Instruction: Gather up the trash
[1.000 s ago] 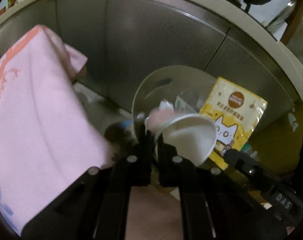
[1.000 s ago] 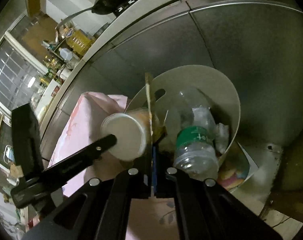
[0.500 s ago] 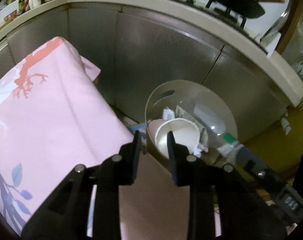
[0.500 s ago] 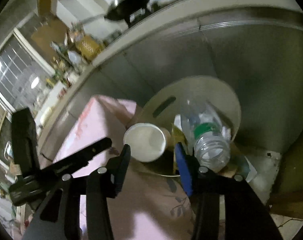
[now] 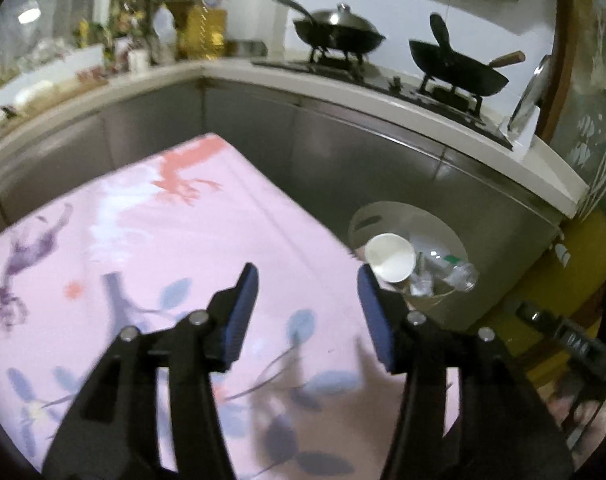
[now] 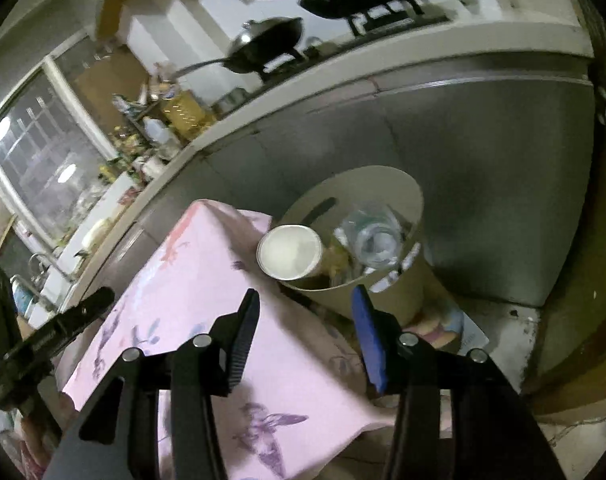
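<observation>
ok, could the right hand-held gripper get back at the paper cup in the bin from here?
Probably yes. The paper cup sits on top of the trash at the near rim of the bin, mouth up. The right hand-held gripper is open and empty, and nothing lies between it and the cup.

A: The tablecloth (image 5: 191, 248) is pale pink, printed with blue leaves, purple butterflies and a coral branch. The bin (image 6: 387, 196) looks cream.

B: The paper cup (image 6: 291, 251) shows white inside. The bottle (image 5: 455, 270) is clear with a green label, I think; it's blurred.

A: The cabinet fronts (image 5: 383, 168) are dull grey steel, the woks (image 5: 339, 32) black, the finger pads (image 6: 365, 344) blue.
</observation>
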### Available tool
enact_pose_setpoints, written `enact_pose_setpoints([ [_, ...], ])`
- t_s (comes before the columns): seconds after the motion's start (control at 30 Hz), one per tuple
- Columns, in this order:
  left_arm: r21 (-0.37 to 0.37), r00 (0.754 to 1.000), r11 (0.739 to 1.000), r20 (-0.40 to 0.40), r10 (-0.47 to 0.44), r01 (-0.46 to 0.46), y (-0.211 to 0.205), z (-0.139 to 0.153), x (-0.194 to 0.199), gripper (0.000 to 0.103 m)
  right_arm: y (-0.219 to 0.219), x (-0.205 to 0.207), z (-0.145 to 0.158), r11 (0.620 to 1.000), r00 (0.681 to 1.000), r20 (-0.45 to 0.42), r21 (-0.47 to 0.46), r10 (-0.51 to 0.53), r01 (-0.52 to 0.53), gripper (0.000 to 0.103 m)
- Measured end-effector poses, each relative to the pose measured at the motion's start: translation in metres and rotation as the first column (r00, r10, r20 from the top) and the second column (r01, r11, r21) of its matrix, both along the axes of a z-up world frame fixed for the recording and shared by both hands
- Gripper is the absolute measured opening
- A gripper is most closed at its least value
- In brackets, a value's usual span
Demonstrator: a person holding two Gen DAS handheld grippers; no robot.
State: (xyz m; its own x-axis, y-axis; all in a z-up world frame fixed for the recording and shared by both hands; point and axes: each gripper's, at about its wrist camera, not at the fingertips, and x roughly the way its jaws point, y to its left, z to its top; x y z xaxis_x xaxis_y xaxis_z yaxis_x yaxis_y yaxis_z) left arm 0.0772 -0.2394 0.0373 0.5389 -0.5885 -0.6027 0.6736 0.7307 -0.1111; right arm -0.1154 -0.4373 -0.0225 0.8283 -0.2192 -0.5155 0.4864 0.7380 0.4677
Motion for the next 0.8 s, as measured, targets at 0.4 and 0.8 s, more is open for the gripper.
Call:
enact_pose_setpoints([
  [0.4, -0.049, 0.993, 0.997, 0.096, 0.066, -0.061, 0.066, 0.027, -0.032, 0.067, 0.051, 0.014, 0.06, 0.876, 0.955, 0.047, -0.412, 0.294, -0.249, 0.046],
  [0.8, -0.073, 0.99, 0.997, 0.137, 0.042, -0.032, 0.084, 0.038, -0.06, 0.067, 0.055, -0.001, 0.105, 0.783, 0.947, 0.104, -0.594, 0.305, -0.187, 0.046],
])
